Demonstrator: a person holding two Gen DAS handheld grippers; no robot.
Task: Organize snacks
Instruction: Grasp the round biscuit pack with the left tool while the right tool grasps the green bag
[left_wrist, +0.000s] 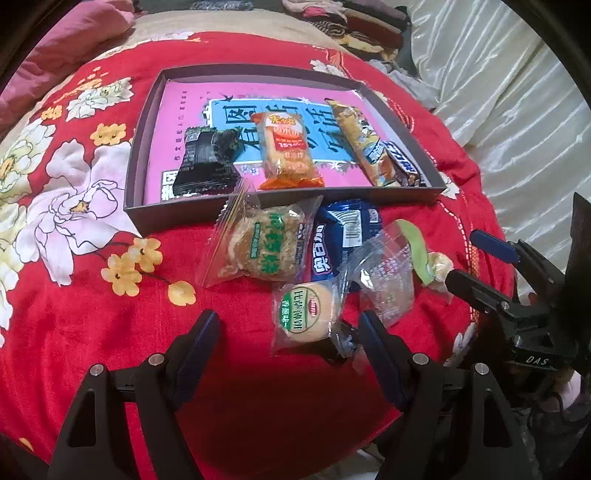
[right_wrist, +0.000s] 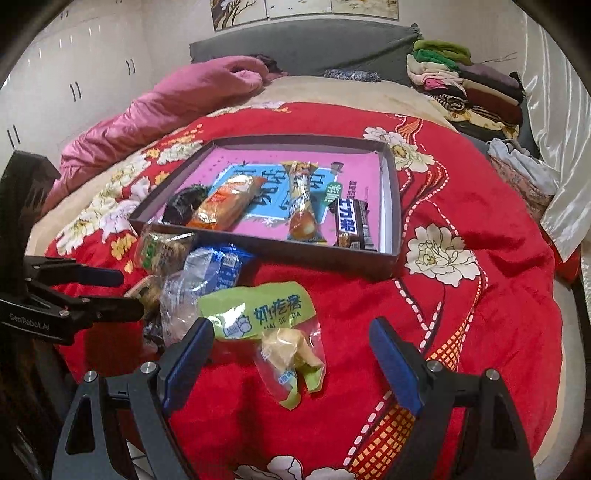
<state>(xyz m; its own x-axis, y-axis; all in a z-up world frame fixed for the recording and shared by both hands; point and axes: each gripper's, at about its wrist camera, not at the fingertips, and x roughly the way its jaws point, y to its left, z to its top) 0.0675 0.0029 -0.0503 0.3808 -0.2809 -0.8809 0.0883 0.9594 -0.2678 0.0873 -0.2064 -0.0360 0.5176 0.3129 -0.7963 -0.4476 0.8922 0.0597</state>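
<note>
While both grippers hang over the red floral blanket (right_wrist: 461, 229) w/ jaws apart and nothing clamped, left gripper (left_wrist: 286, 328) straddles a round cake pack (left_wrist: 306, 319), right gripper (right_wrist: 291, 343) straddles a green-label candy bag (right_wrist: 275, 325). Landmark: the shallow dark tray (left_wrist: 280, 201). Just in front of tray's near wall lie a clear-wrapped pastry (left_wrist: 264, 245), touching that wall, a blue pack (left_wrist: 341, 240) and a crumpled clear wrapper (left_wrist: 384, 280). Inside tray: black pack (left_wrist: 207, 162), orange cake pack (left_wrist: 286, 147), long yellow bar (left_wrist: 364, 142), dark choc bar (right_wrist: 351, 223).
</note>
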